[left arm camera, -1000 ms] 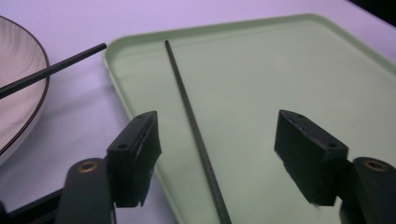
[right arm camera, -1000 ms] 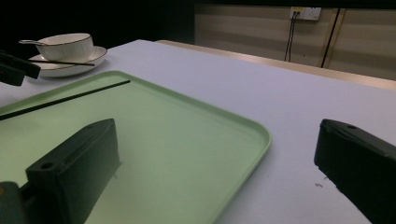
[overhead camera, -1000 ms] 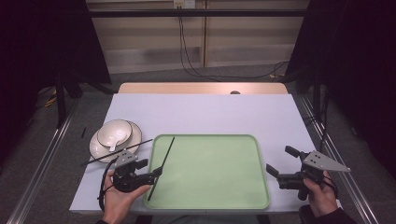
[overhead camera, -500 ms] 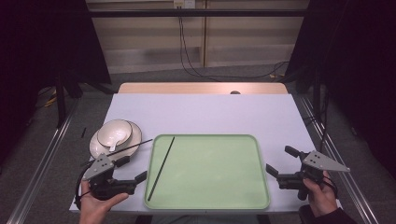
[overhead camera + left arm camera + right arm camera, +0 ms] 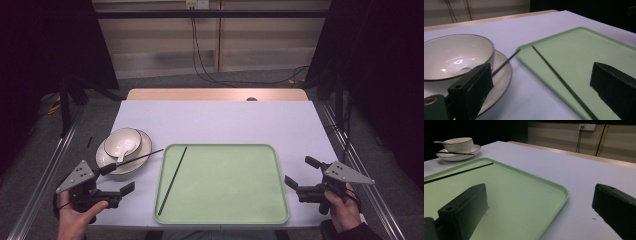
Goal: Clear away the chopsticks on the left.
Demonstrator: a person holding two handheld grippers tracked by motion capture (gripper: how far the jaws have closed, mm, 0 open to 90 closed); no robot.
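Note:
A green tray (image 5: 222, 210) lies at the table's front middle. One black chopstick (image 5: 172, 180) rests along its left side, also seen in the left gripper view (image 5: 559, 77). A second chopstick (image 5: 132, 159) leans across the plate (image 5: 142, 150) that holds a white bowl (image 5: 122, 141). My left gripper (image 5: 120, 179) hovers left of the tray, below the plate. Its jaws have just been opening and stand wide, with nothing between them (image 5: 541, 75). My right gripper (image 5: 299, 171) is open at the tray's right edge, also holding nothing (image 5: 541, 200).
A spoon (image 5: 439, 142) sits in the bowl. The pale table (image 5: 225, 120) runs back to a wooden strip (image 5: 215, 94). Metal rails (image 5: 45, 175) flank both sides. Cables (image 5: 200, 55) hang down the back wall.
My left gripper has drawn back leftward from the tray's left edge and its jaws have spread wider. The chopstick stays lying in the tray. The right gripper has kept still.

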